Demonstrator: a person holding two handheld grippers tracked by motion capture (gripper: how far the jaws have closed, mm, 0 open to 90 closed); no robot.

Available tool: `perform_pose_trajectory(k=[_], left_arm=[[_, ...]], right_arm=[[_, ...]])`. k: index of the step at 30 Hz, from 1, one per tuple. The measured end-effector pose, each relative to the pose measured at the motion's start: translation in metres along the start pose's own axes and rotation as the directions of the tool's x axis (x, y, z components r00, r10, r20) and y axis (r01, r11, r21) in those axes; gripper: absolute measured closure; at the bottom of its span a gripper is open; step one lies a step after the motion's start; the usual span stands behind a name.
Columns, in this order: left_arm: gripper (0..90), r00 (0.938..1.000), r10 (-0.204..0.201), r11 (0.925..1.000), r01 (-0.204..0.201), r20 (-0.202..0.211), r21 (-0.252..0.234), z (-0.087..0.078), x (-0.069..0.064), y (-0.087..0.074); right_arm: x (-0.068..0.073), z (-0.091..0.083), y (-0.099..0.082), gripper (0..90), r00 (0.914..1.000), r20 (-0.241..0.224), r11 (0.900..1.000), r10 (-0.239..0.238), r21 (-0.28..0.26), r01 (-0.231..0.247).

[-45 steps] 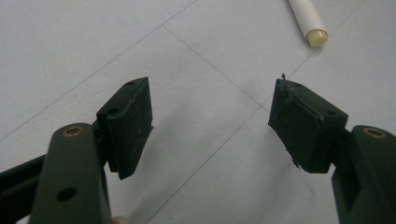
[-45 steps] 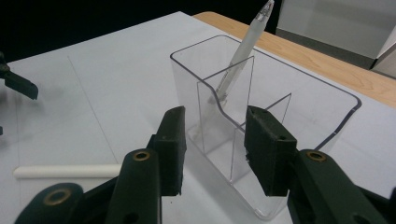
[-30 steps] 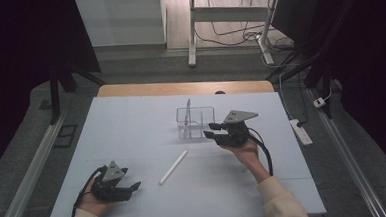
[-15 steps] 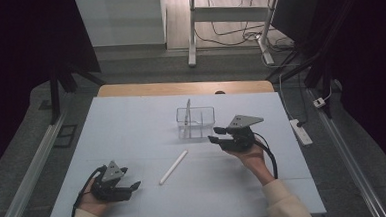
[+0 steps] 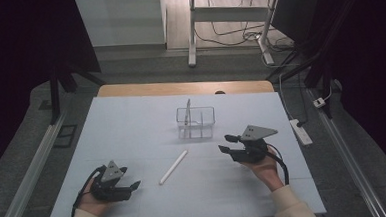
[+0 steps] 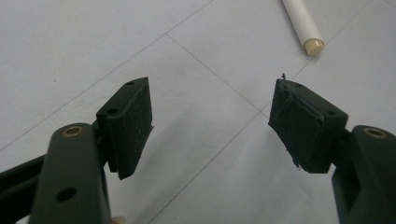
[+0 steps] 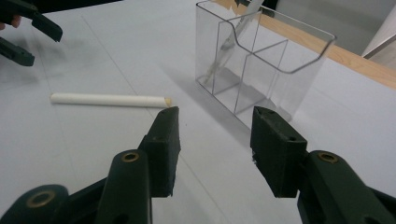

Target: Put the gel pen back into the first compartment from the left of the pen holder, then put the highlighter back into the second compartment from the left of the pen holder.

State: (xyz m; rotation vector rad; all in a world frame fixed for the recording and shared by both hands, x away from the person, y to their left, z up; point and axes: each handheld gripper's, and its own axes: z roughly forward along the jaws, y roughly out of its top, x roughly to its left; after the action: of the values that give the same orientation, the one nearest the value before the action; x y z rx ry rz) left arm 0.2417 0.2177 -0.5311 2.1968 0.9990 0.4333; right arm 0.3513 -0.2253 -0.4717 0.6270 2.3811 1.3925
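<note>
A white stick [image 5: 173,167] [image 7: 109,100] lies flat on the white table [image 5: 131,121], between the two hands. Its tan tip [image 6: 313,45] reaches the top of the left gripper view. Behind it stands a clear divided box [image 5: 195,119] [image 7: 261,60] with another thin stick [image 5: 188,111] [image 7: 229,42] leaning inside. My left gripper [image 5: 129,185] [image 6: 212,93] rests at the near left, open, with nothing between the pads. My right gripper [image 5: 226,143] [image 7: 215,121] hovers right of the loose stick, near the box. Its jaws have just been opening and are empty.
A wooden strip [image 5: 185,88] runs along the table's far edge. A white power strip [image 5: 301,131] lies on the floor to the right. Metal desk legs [image 5: 192,33] and cables stand beyond the table. The left gripper [image 7: 28,35] appears far off in the right gripper view.
My right gripper has drawn back from the clear box toward the near right, and its jaws stand wider apart. The left gripper and the loose stick have stayed put.
</note>
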Motion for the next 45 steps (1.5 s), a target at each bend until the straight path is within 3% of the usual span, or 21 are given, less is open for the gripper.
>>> perform_pose_trajectory(k=[9,20,28,45], left_arm=[[30.0,1.0,0.002,1.0,-0.002,0.002,-0.004,-0.001,0.0,0.001],[30.1,1.0,0.002,0.9995,-0.002,-0.002,-0.031,-0.004,0.0,0.008],[30.7,0.9998,0.016,0.9965,-0.015,0.015,-0.082,-0.011,-0.005,0.024],[31.0,0.9988,0.024,0.9958,-0.02,0.044,-0.089,-0.004,-0.01,0.047]], right_arm=[[0.01,-0.02,-0.021,48.9,0.9999,0.014,0.9998,0.004,0.018,-0.005],[0.011,-0.036,-0.04,46.7,0.9994,0.032,0.9997,0.013,0.022,-0.014],[0.009,-0.039,-0.046,46.5,0.9986,0.042,0.9992,0.032,0.024,-0.033],[0.007,-0.041,-0.049,46.3,0.9986,0.046,0.9992,0.027,0.029,-0.029]])
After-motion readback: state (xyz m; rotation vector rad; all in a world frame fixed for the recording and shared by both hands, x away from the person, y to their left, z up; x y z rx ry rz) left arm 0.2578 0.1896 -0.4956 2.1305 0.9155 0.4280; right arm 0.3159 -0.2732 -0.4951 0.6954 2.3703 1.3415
